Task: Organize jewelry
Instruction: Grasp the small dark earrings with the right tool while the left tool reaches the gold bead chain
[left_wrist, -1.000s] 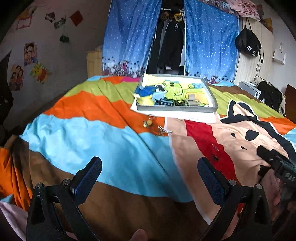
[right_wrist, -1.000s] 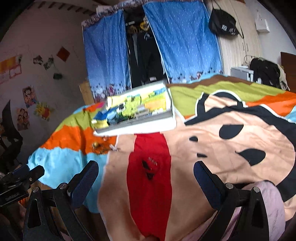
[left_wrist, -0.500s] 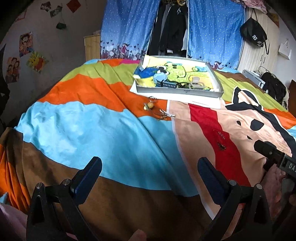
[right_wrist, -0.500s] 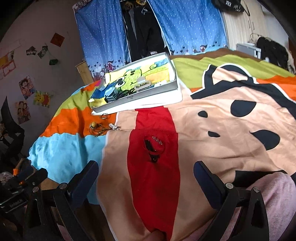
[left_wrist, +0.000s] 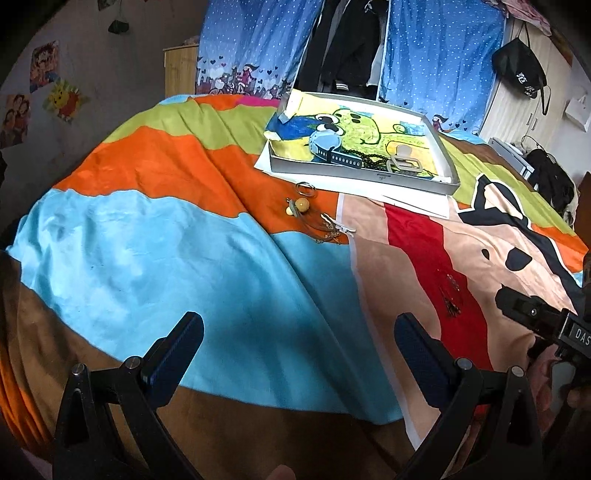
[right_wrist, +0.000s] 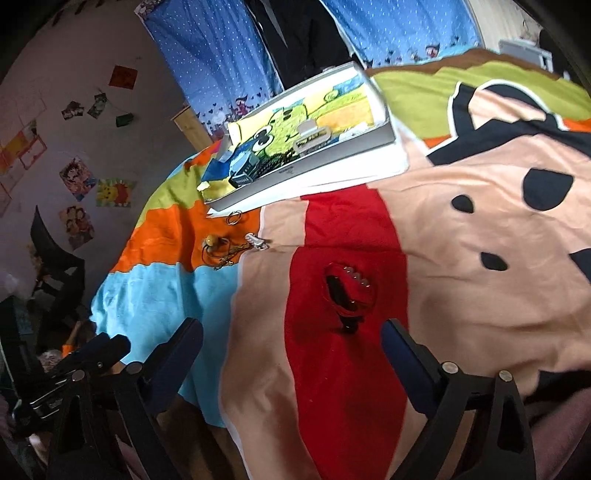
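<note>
A bed is seen covered by a striped cartoon blanket (left_wrist: 155, 258). The shallow grey tray (left_wrist: 354, 176) is taken as ref. landmark; it is set on white paper (left_wrist: 413, 201) at the far part of the blanket, w/ a cartoon-printed lining inside.

Inside tray: a string of dark beads (left_wrist: 364, 159) and a pale hair claw clip (left_wrist: 404, 160) are noted along its near wall.

Outside tray, on the blanket:
- Metal rings (left_wrist: 306, 189) lie just beside the tray's near-left corner, on the orange stripe.
- A yellow bead pendant on a cord (left_wrist: 301, 204) is found a little nearer the camera than the rings, still close to the tray.
- A thin chain w/ small charms (left_wrist: 328, 230) is tangled next to the pendant; a silver clip (right_wrist: 256, 242) sits at its end, on the orange/peach border.
- A red-and-dark item w/ small pale stones (right_wrist: 349, 290) lies on the red stripe, well apart from the tray; type cannot be told.

Left gripper (left_wrist: 295, 350): jaws spread wide, nothing between them, held over the blue/brown stripes, well short of the tray.

Right gripper (right_wrist: 291, 354): jaws wide but closing; nothing is gripped. The red-and-dark item is seen ahead of the fingertips, not touched.

Blue curtains (left_wrist: 251, 40) hang behind the tray.
</note>
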